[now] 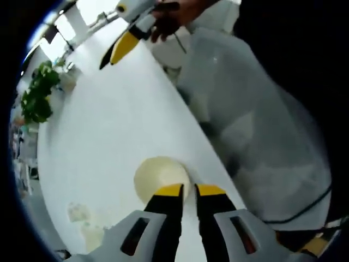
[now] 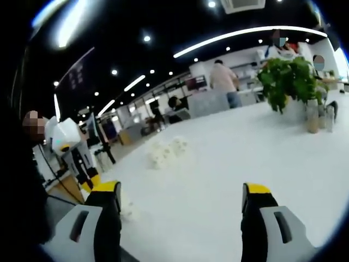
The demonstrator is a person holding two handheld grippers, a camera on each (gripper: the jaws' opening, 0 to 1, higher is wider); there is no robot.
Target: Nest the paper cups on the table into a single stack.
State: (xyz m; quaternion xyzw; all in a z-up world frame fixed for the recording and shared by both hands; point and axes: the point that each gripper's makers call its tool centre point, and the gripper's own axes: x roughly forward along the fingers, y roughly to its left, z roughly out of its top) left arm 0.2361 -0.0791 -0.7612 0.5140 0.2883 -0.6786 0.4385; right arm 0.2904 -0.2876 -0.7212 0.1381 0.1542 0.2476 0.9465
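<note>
With its jaws nearly together on the rim of a paper cup lying on the white surface, the left gripper seems mid-pickup, while the right gripper, jaws spread and empty, must next reach the cups clustered ahead.

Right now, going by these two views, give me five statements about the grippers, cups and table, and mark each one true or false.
1. The left gripper has its jaws nearly together at the rim of a paper cup. True.
2. The right gripper is shut on a cup. False: its jaws stand wide apart with nothing between them.
3. The table is white. True.
4. A potted plant stands on the table. True.
5. A cluster of paper cups sits between the right gripper's jaws. False: it lies well beyond them on the table.
</note>
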